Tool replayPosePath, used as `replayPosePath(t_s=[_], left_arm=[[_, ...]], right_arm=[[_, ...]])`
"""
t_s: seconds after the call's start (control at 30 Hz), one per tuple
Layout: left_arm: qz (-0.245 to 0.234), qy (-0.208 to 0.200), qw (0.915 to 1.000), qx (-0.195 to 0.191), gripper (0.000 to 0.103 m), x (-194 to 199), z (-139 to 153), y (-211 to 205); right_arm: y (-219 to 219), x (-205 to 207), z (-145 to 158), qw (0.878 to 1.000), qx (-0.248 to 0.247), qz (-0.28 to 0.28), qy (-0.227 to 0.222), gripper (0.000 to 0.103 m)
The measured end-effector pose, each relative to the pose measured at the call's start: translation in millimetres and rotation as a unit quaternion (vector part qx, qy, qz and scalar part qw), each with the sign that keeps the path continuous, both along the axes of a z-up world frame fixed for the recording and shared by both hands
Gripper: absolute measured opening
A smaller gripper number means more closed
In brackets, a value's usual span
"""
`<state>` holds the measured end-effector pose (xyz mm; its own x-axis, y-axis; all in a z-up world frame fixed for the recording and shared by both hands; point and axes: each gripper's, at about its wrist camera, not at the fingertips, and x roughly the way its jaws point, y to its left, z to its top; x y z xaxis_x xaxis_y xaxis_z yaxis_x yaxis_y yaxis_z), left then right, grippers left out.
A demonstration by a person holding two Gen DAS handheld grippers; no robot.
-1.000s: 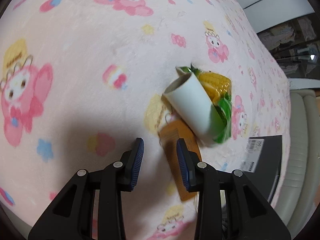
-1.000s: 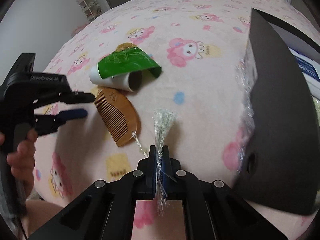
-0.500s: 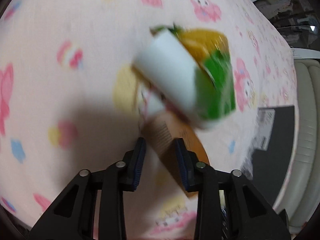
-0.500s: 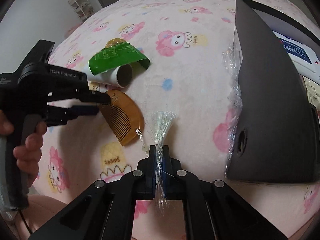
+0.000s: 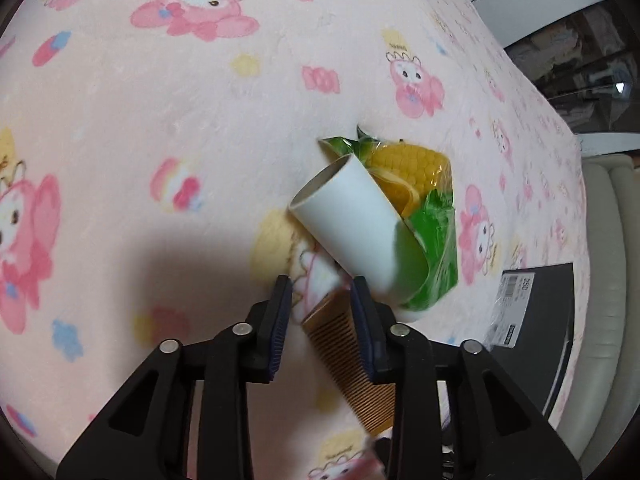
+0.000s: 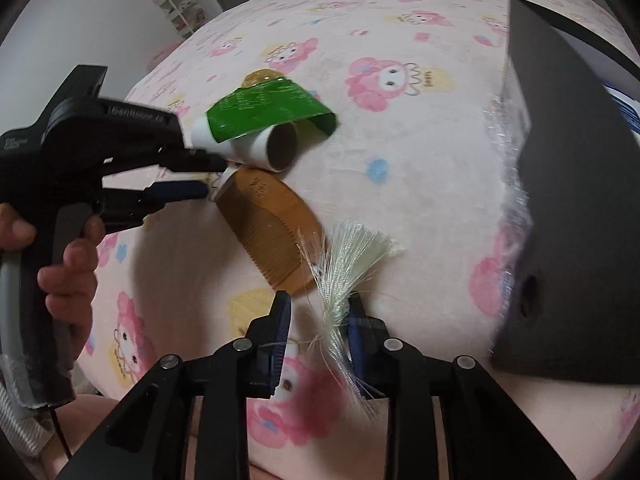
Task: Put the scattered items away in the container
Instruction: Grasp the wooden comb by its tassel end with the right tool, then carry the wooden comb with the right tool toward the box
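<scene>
The things lie on a bed covered by a pink blanket (image 5: 168, 128) with cartoon prints. The left gripper (image 5: 320, 312) points down at the near end of a wooden comb (image 5: 348, 344). Its fingers (image 5: 280, 312) stand apart, one on each side of this end, and I cannot see them press on it. Their gap has just grown a little. A hand (image 6: 68, 264) holds this gripper at the left side of the bed.

Just beyond the comb lies a white cardboard tube (image 5: 352, 224), on its side, touching the comb end. Against the tube leans a bag of corn (image 5: 416, 168) in green and clear plastic.

The right gripper (image 6: 320, 316) is above the near edge of the bed. Its fingers (image 6: 282, 320) have just been opening and now stand apart. Between them hangs a pale tassel of thin threads (image 6: 344, 272), which is tied to the other end of the comb. The tassel lies near the right finger, but the pads do not squeeze it.

The black box (image 6: 568, 216), the container, stands on the right side of the bed, well apart from the comb. A clear wrap sticks to its wall.
</scene>
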<state>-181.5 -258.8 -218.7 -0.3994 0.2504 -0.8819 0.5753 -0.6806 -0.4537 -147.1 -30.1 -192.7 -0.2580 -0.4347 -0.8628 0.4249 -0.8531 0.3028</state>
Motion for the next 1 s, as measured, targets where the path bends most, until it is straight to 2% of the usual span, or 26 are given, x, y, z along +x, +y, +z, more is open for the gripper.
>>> replayPosePath(t_s=[0.1,0.17,0.33,0.4,0.5,0.63,0.7,0.77,0.83,0.9,1.0], left_arm=[[-0.023,-0.01,0.9997,0.0,0.033,-1.8,-4.0,5.7],[-0.037,-0.016,0.9992,-0.005,0.033,-0.2,-4.1,10.0],[-0.087,-0.053,0.9941,-0.035,0.035,6.4,-2.7,38.0],[-0.089,-0.059,0.9941,-0.019,0.035,14.3,-0.9,42.0],[-0.076,-0.044,0.9962,0.0,0.033,21.2,3.4,36.2],[-0.066,-0.044,0.9968,0.002,0.034,18.6,-2.7,26.5],[-0.077,-0.047,0.9958,-0.014,0.036,11.8,-0.6,37.1],[-0.09,-0.05,0.9944,-0.025,0.037,5.7,1.1,42.9],[-0.096,-0.054,0.9935,-0.03,0.039,5.9,1.3,46.3],[-0.094,-0.056,0.9938,-0.015,0.039,10.2,0.5,46.8],[-0.087,-0.053,0.9947,0.015,0.038,19.3,2.3,46.2]], right_arm=[[-5.0,-5.5,-8.0,1.0,0.011,-0.006,-0.006,0.024],[-1.8,-8.6,-9.6,1.0,0.001,-0.025,-0.017,0.024],[7.2,-5.8,-1.2,0.999,-0.001,-0.037,-0.007,0.024],[11.7,-5.0,0.4,0.999,0.01,-0.042,-0.006,0.024],[15.9,-5.4,1.9,0.999,0.014,-0.046,-0.005,0.024],[12.8,-8.7,1.9,0.999,0.015,-0.046,-0.004,0.025],[11.9,-10.5,3.2,0.999,0.008,-0.049,0.0,0.029],[7.7,-16.5,0.5,0.999,-0.005,-0.049,-0.001,0.044],[-1.0,-23.4,-7.2,0.999,-0.001,-0.039,-0.002,0.046],[-3.0,-26.4,-8.8,0.999,-0.009,-0.036,-0.005,0.047],[2.5,-23.2,-1.1,0.999,-0.033,-0.028,-0.011,0.038]])
